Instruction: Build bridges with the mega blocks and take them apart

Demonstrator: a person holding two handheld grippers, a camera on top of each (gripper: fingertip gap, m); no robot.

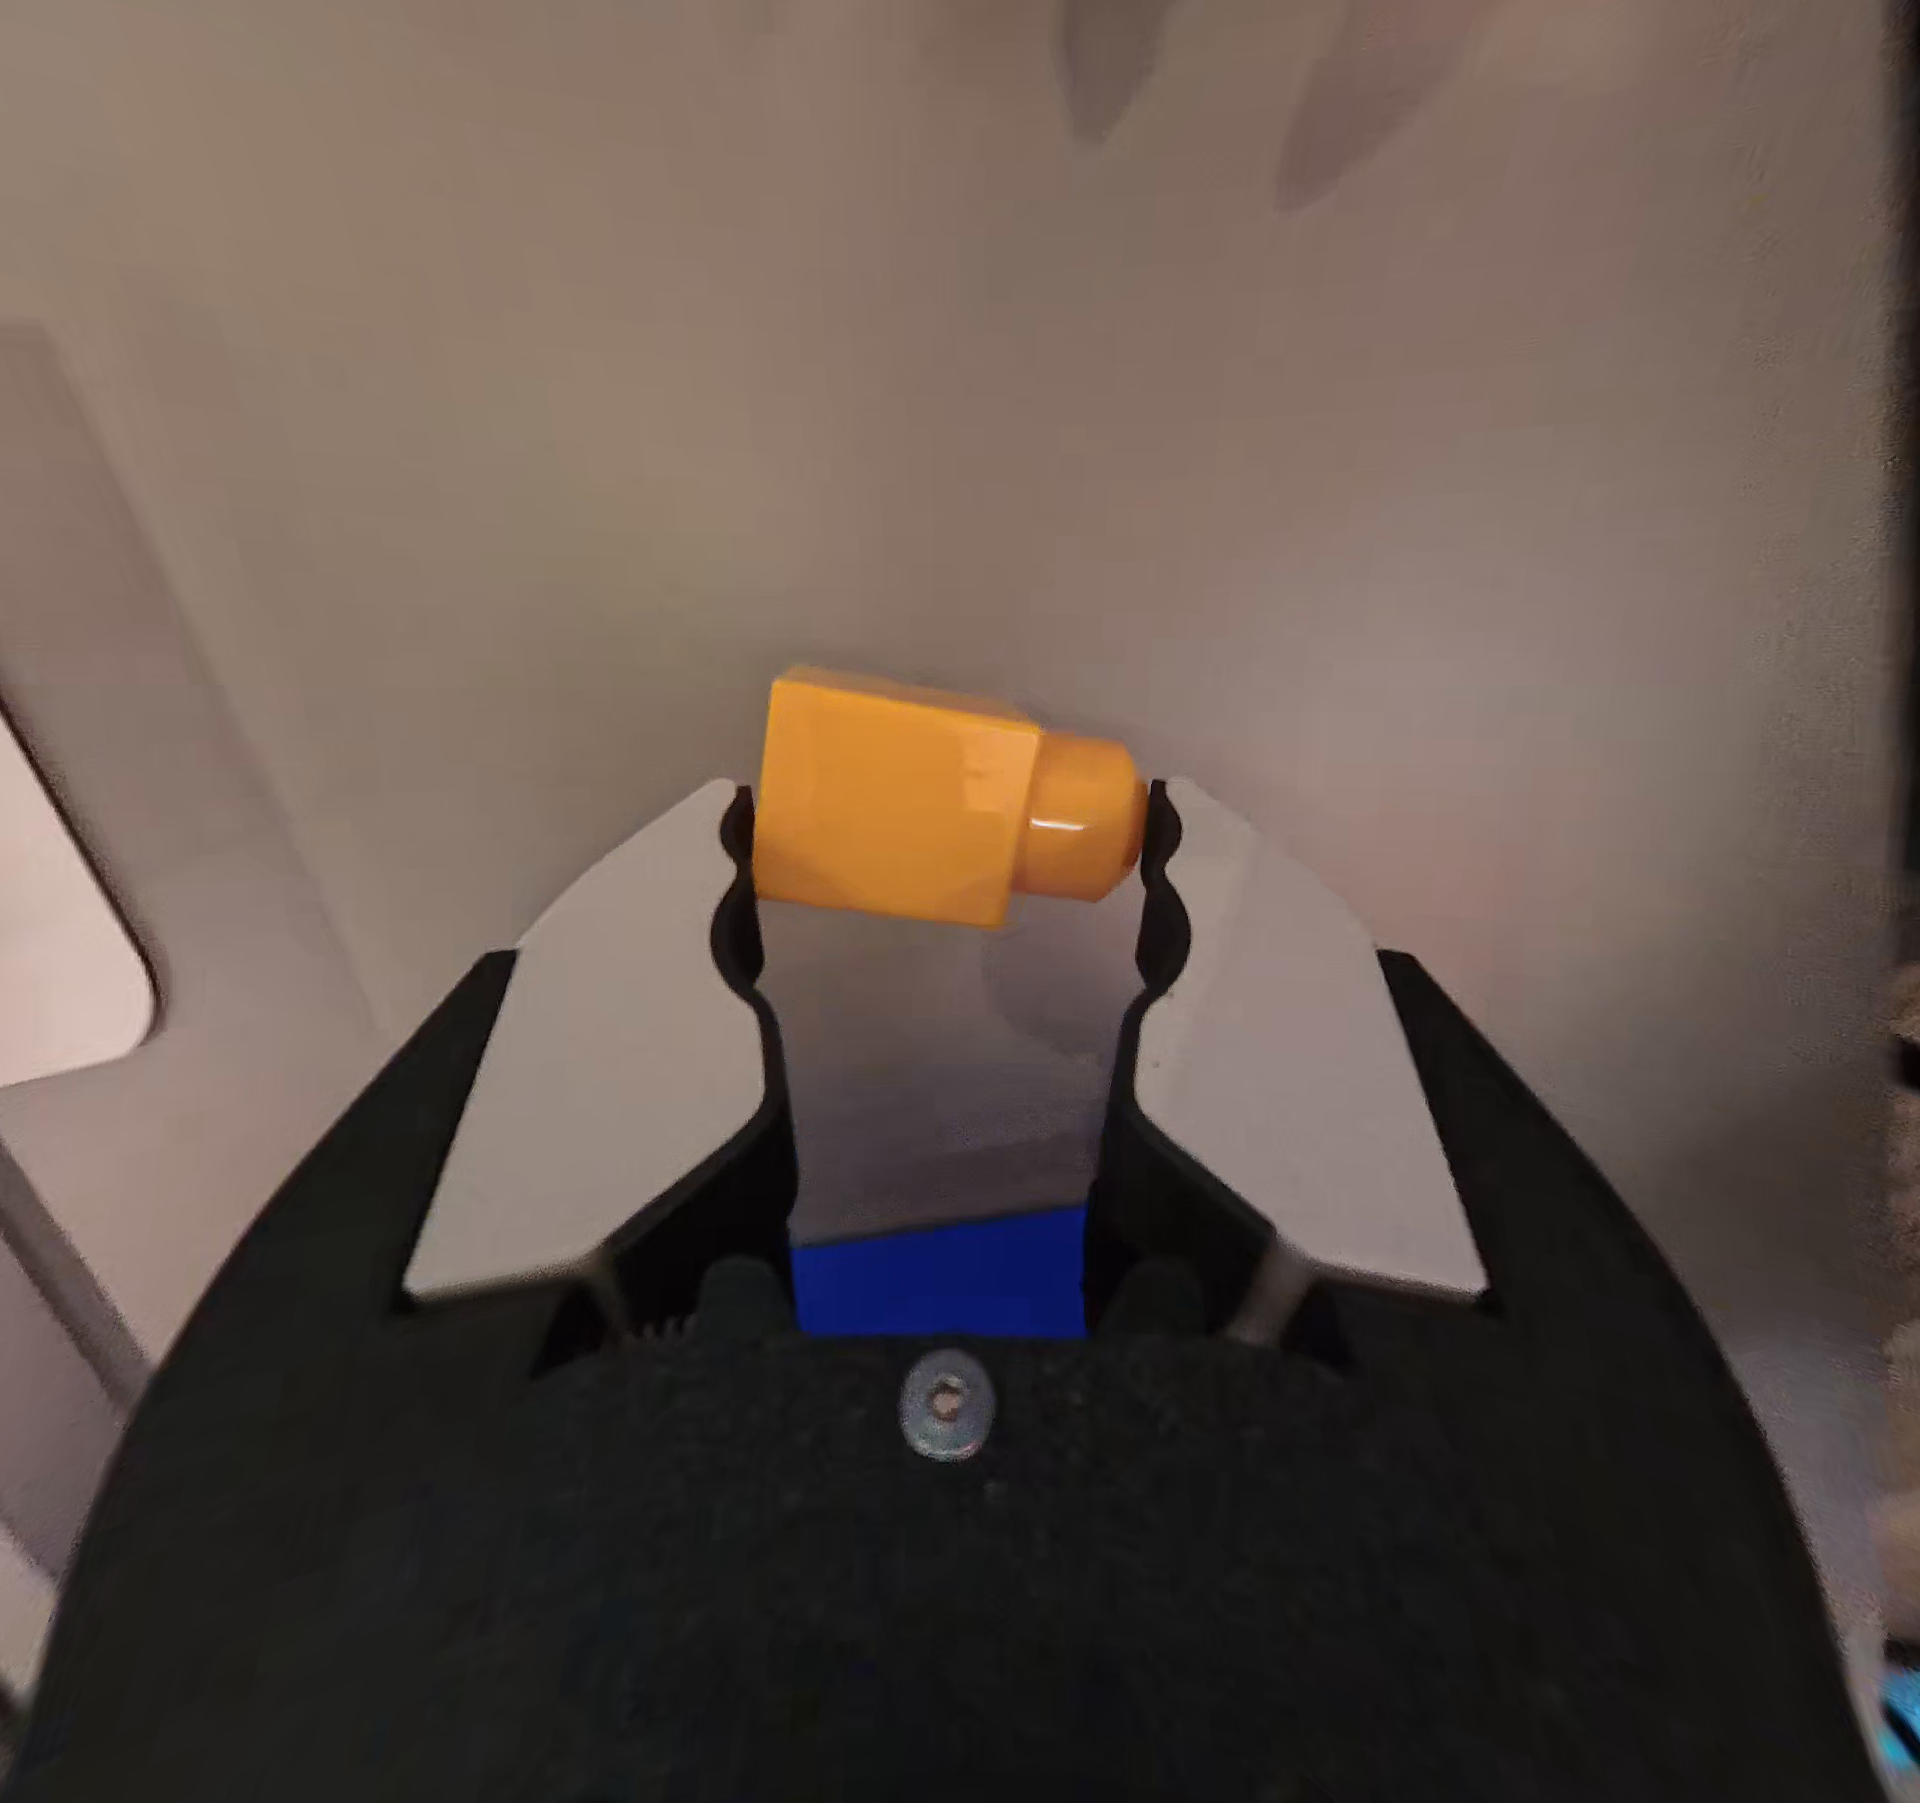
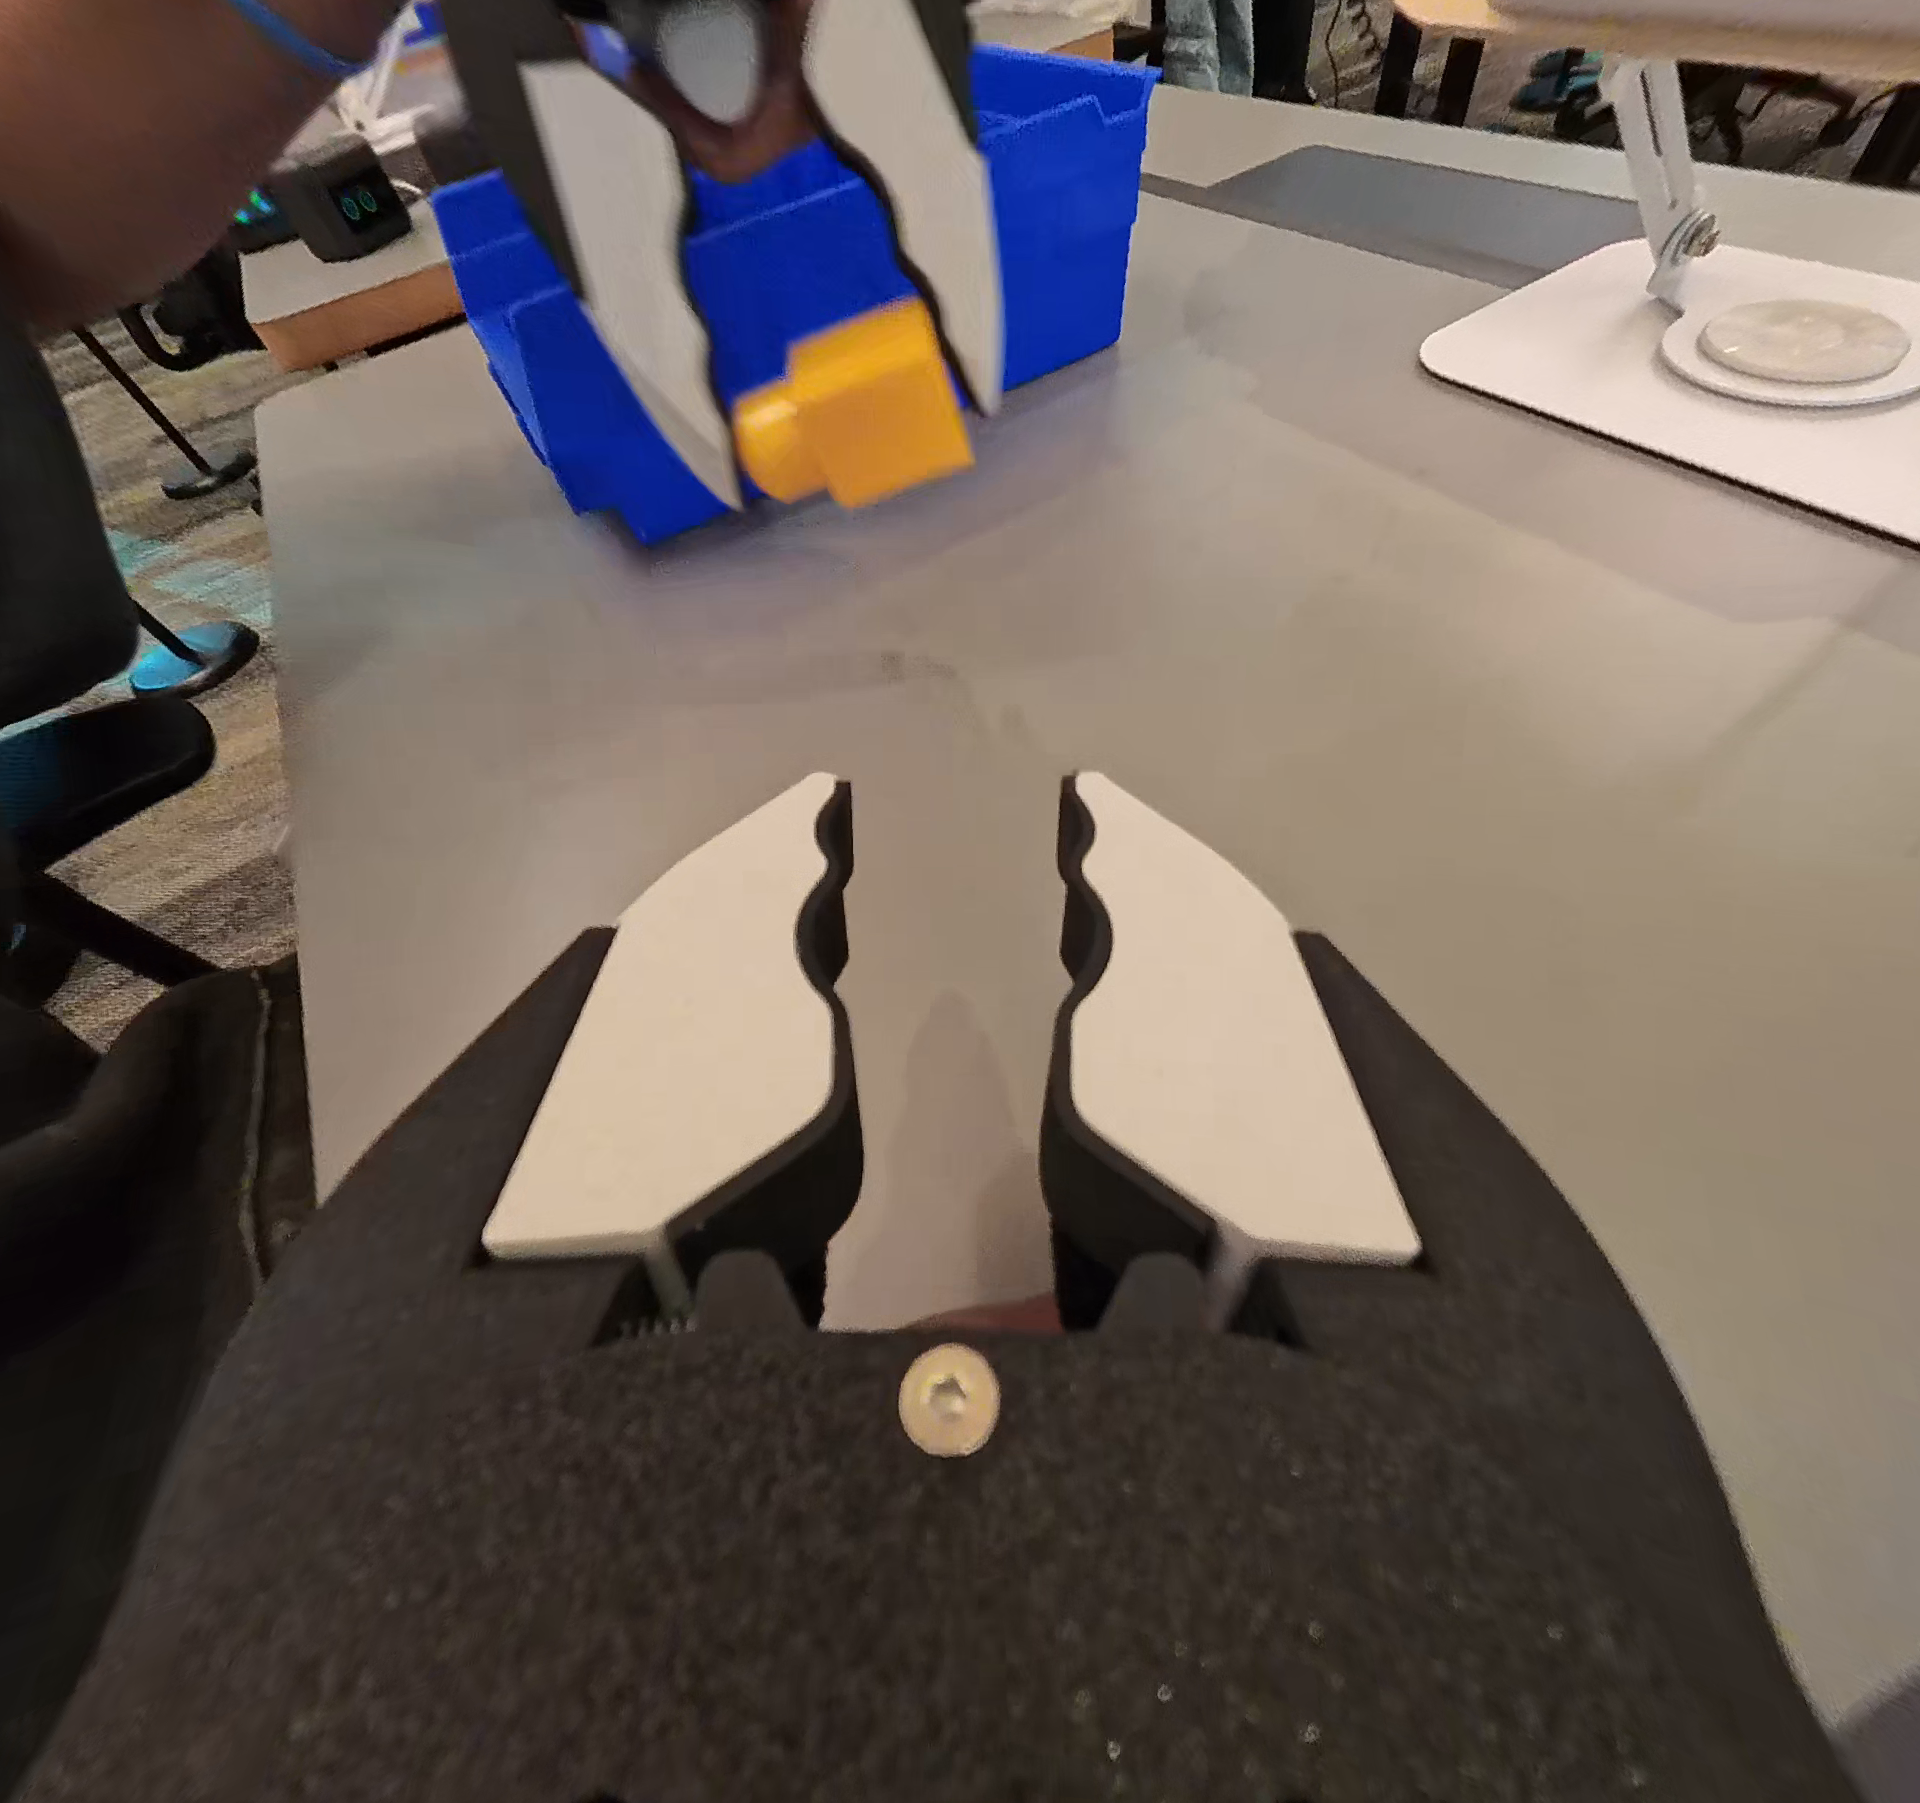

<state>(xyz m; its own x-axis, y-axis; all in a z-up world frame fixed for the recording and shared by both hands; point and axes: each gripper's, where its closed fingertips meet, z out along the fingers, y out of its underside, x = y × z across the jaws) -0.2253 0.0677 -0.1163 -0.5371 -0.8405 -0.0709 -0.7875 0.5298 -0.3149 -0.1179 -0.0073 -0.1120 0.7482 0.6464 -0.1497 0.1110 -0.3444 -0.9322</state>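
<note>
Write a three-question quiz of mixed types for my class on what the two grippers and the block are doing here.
1. True or false: the right gripper is empty.
2. What does the left gripper hold?
A. orange block
B. green ball
C. metal spoon
3. Fill in: behind the held block in the right wrist view stands a ____ bin on the grey table.

Key: 1 true; 2 A; 3 blue.

1. Office-type workspace: grey tabletop fills the centre of the right wrist view.
2. White laptop stand at upper right.
3. Patterned carpet and black swivel chair at left edge.
4. More desks and cables along the top edge, a small black device at upper left.
</note>
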